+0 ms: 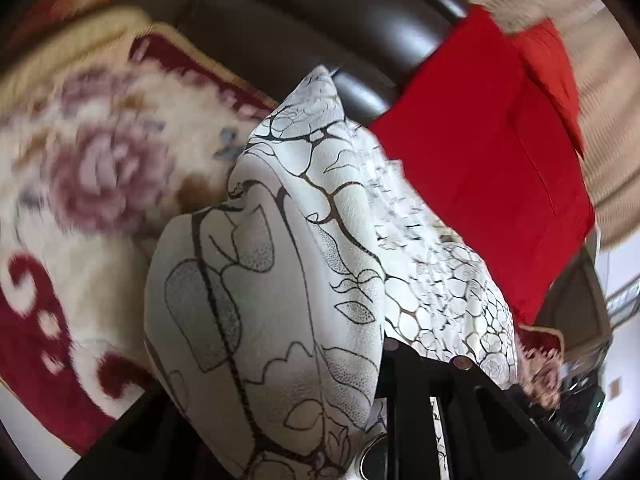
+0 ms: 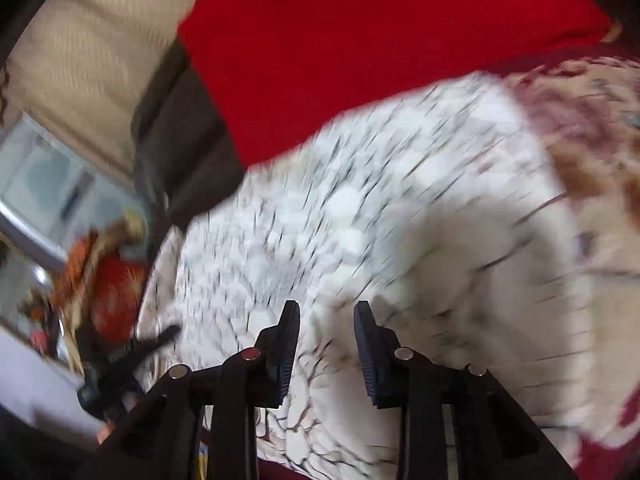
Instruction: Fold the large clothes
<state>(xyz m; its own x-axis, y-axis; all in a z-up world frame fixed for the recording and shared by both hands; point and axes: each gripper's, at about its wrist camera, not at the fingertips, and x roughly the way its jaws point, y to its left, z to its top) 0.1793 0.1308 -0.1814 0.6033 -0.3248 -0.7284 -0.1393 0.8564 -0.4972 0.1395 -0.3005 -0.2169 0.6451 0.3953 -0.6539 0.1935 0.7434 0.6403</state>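
A white garment (image 1: pixel 288 280) printed with dark cracked lines and leaf outlines is seen bunched up and lifted in the left wrist view, rising from the bottom centre toward twelve o'clock and covering most of the left claw (image 1: pixel 376 412). Only the black frame of that claw shows at five o'clock; its jaws are hidden under the cloth, which is drawn in between them, so a tight grip on the fabric is read. Behind the garment a floral blanket (image 1: pixel 92 168) in cream and dark red lies at nine o'clock, a red cushion (image 1: pixel 488 168) at two o'clock, and the dark sofa back (image 1: pixel 312 28) at twelve o'clock. In the right wrist view the right claw (image 2: pixel 327 344) is seen at six o'clock with its two ribbed pads (image 2: pixel 290 344) standing apart by a narrow gap; nothing is pinched between them. The same garment (image 2: pixel 380 232), heavily blurred, is spread beneath and beyond the pads, from the centre out to three o'clock. Whether the pads touch the cloth cannot be told. The red cushion (image 2: pixel 360 40) fills twelve o'clock, and the blanket (image 2: pixel 600 140) shows at two o'clock.
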